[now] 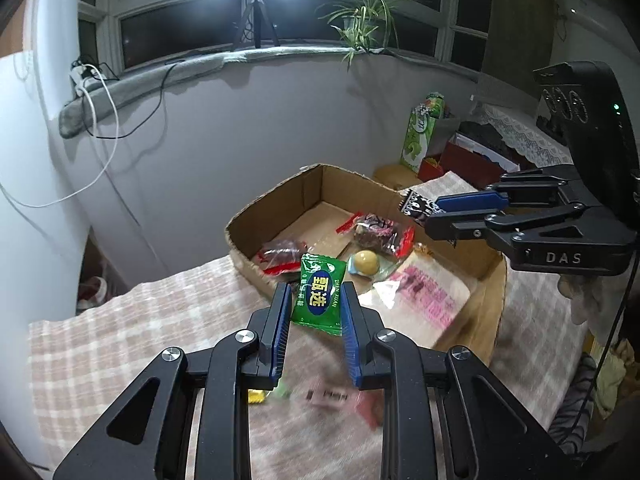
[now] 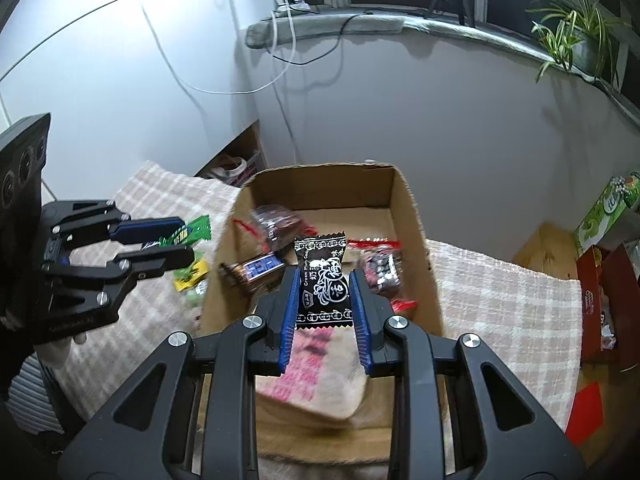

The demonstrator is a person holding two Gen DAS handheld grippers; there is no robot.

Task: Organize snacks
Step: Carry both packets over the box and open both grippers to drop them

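Note:
My left gripper (image 1: 316, 292) is shut on a green snack packet (image 1: 319, 294) and holds it above the checked cloth, just before the near wall of the open cardboard box (image 1: 280, 196). My right gripper (image 2: 325, 278) is shut on a black-and-white snack packet (image 2: 323, 282) held over the box (image 2: 412, 216). The box holds red-ended dark candy packs (image 1: 376, 230), a yellow ball-shaped sweet (image 1: 364, 263) and a brown bar (image 2: 256, 270). The right gripper shows in the left wrist view (image 1: 438, 216); the left gripper shows in the right wrist view (image 2: 178, 240).
A pink printed sheet (image 1: 424, 292) lies in the box. More snacks (image 1: 256, 396) lie blurred on the checked cloth (image 1: 120, 336) under my left gripper. A green carton (image 1: 420, 136) and red boxes (image 1: 476, 160) stand to the right. A wall and window sill lie behind.

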